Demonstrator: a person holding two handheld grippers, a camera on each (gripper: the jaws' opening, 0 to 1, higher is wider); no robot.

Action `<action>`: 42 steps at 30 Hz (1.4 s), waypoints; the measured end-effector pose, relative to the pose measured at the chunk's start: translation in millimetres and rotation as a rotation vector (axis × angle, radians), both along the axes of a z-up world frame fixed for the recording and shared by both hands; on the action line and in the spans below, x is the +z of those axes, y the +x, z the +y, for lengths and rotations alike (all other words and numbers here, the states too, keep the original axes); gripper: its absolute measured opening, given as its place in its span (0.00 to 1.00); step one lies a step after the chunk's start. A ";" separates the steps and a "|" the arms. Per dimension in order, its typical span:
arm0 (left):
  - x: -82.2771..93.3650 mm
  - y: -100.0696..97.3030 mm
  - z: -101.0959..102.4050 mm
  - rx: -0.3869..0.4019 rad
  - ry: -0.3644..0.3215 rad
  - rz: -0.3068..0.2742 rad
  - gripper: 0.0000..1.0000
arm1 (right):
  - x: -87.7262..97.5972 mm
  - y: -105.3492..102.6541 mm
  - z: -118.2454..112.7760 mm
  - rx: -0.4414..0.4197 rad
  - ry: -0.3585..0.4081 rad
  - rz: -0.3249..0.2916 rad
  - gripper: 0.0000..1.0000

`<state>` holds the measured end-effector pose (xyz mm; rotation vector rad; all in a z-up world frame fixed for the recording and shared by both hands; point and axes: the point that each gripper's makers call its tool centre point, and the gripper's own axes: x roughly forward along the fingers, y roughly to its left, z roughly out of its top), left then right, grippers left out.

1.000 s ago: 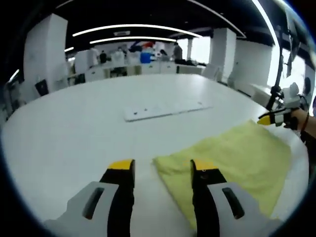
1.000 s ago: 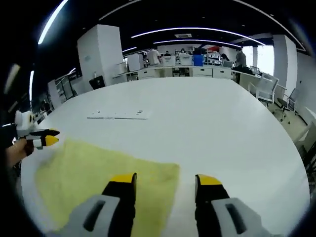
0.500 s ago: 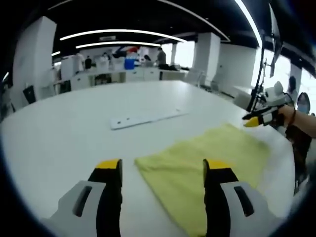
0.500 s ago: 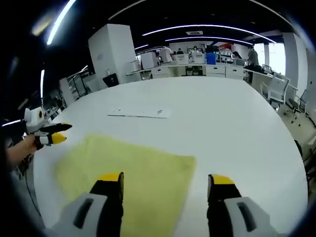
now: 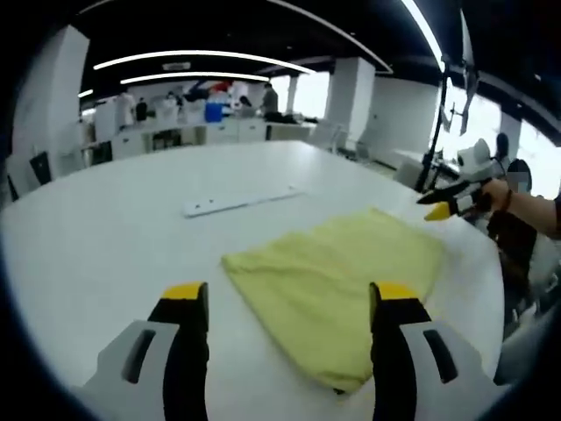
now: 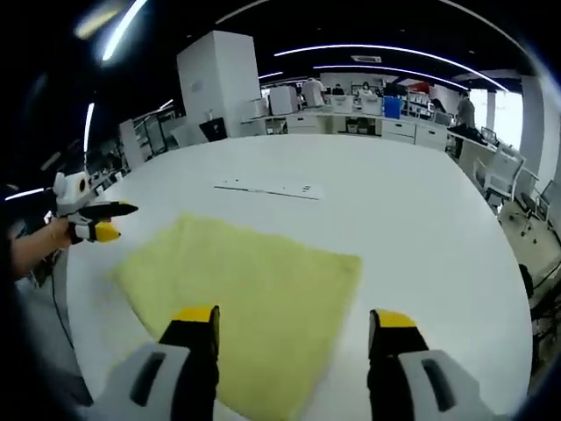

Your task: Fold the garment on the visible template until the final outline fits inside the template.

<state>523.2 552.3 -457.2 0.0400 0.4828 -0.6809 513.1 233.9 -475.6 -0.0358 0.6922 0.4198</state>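
**Yellow garment flat on white tabletop, both claws empty**

On the white tabletop [image 5: 105,237], the yellow garment [image 5: 337,281] lies spread flat as a rough rectangle, close to the near edge. Beyond it, well apart, lies a thin white strip [image 5: 241,200], possibly the template, though it is too small to be sure. Left claw [image 5: 289,303] hovers with jaws spread wide, holding nothing. Right claw [image 6: 294,324] is likewise parted and empty above the garment [image 6: 250,294]. Desks and people stand far behind.
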 end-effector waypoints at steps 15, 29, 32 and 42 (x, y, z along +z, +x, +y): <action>-8.9 -45.0 6.2 -0.005 0.025 0.009 0.62 | -7.7 -41.2 -6.3 0.012 -0.010 0.018 0.60; -32.3 -69.9 15.3 0.054 0.051 0.031 0.47 | -25.4 -78.6 -8.9 -0.010 0.009 0.038 0.42; -39.1 -75.5 13.8 0.061 0.030 0.057 0.44 | -30.2 -81.9 -10.0 -0.021 0.010 0.046 0.36; -61.1 -87.6 13.0 0.106 0.008 0.112 0.28 | -53.6 -88.9 -14.7 -0.072 0.014 0.078 0.13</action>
